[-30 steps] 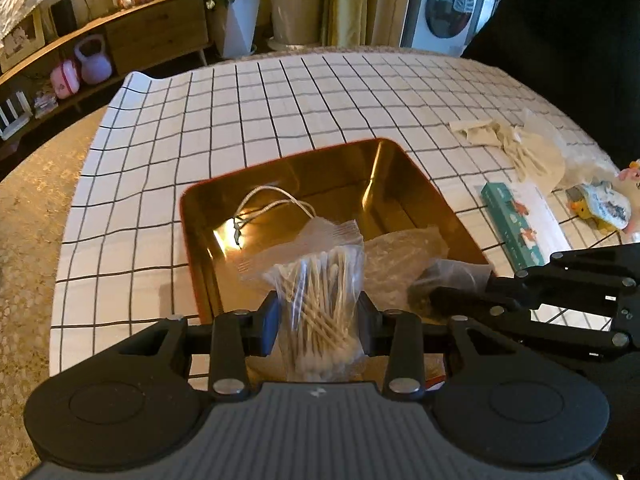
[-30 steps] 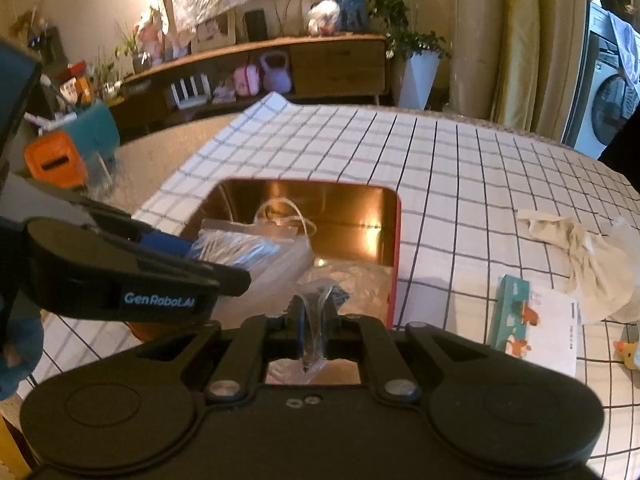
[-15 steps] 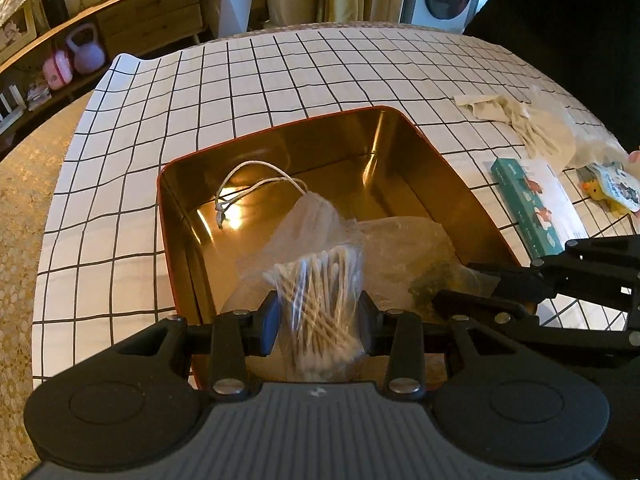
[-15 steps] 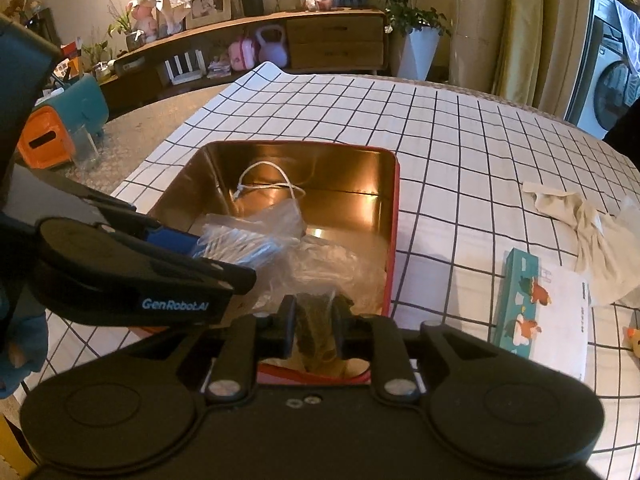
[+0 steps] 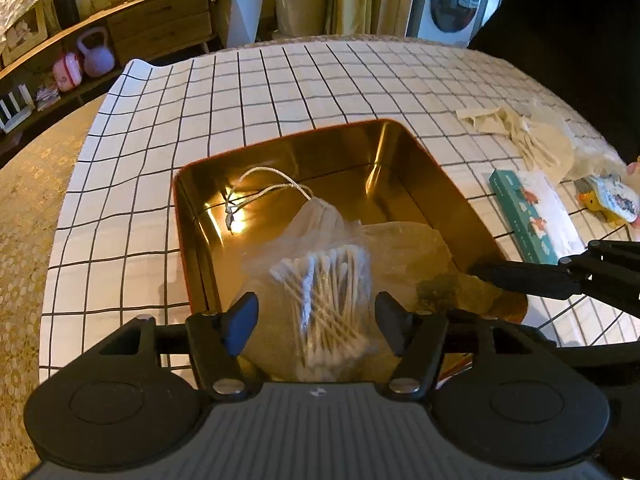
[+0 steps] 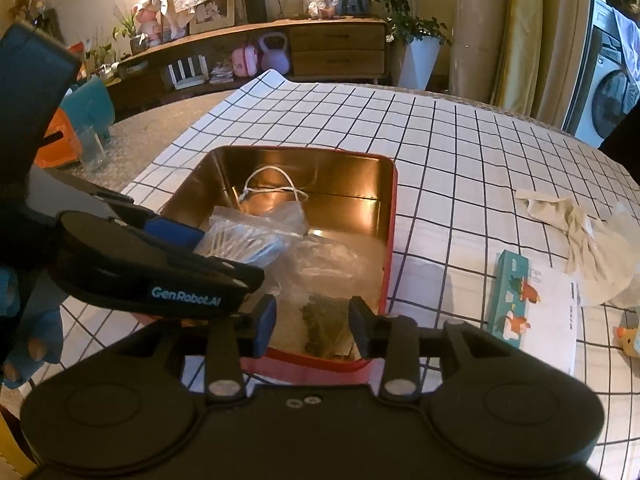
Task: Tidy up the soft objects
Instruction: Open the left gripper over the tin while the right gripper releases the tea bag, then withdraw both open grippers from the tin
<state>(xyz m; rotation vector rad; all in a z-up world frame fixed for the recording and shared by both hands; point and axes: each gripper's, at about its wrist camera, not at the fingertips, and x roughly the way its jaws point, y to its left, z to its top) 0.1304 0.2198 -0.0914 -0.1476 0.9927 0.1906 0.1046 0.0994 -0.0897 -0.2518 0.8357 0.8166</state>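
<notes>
**Both bags released into the tin**

Left wrist view: left hand-held gripper (image 5: 316,322) spread wide, jaws clear on either side of the bag of cotton swabs (image 5: 320,292). Clamped on that bag half a second ago, now let go. Crinkly clear plastic, wooden sticks with white tips, long axis running from the camera toward the tin's far wall. Lies in the near part of the gold tin (image 5: 420,168), a shiny rounded-corner metal box with a red rim. White cord loop (image 5: 264,192) at the far left inside. Second clear bag (image 5: 416,256) just right of the swabs, dark clump in its near end. Right hand-held gripper (image 5: 520,276) reaching in from the right.

Right wrist view: right hand-held gripper (image 6: 312,326) likewise parted, no longer pinching the second clear bag (image 6: 324,280), dark clump lying between the jaws at the tin's (image 6: 390,216) near edge. Checked cloth on the surface (image 6: 460,160); teal box (image 6: 508,300) and crumpled cream cloth (image 6: 580,240) to the right
</notes>
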